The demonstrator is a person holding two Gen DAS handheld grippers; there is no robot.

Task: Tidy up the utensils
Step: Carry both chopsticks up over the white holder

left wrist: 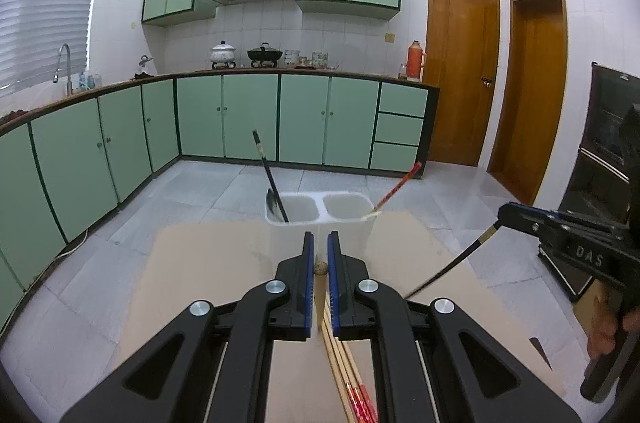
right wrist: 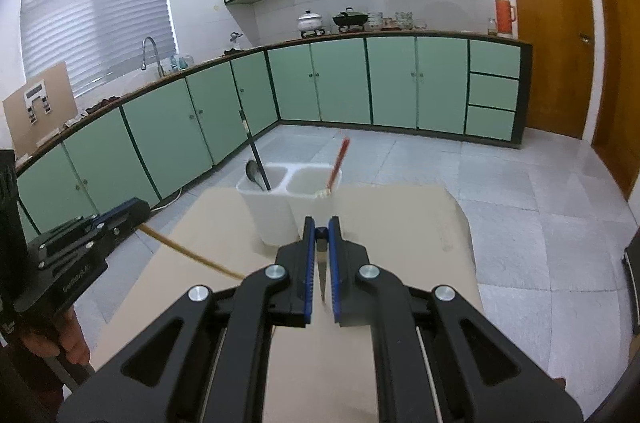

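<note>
**Both grippers loaded, holder ahead**

Nearest to me, the left gripper (left wrist: 320,255) has its jaws clamped on a pale wooden chopstick (left wrist: 321,269), whose blunt end shows between the pads. More chopsticks (left wrist: 344,355), some with red printed ends, lie on the bench (left wrist: 200,263) under it. The right gripper (right wrist: 321,237) has its jaws clamped on a dark chopstick (right wrist: 322,279) whose thin end points back toward the camera.

Beyond them, at the far edge of the bench, stands the white two-bin holder (left wrist: 320,211). Its left bin holds a black spoon (left wrist: 272,179) leaning on the rim; its right bin holds a red chopstick (left wrist: 396,189) leaning over the right corner.

As I judge it, the step in hand is carrying each stick to the holder. To do it well, tip each stick more upright before the rim, bring the lower end over the right bin, where the red chopstick already stands, and open only once that end is well inside. The two hands should go in one after the other, so the long sticks do not cross, and should steer clear of the leaning red chopstick so as not to lever it out.

The left view alone shows the loose chopsticks on the bench and the dark chopstick's full length with its gold band (left wrist: 486,235). The right view alone shows the pale stick's length hanging from the left gripper, and a cardboard panel (right wrist: 40,103) by the window.
</note>
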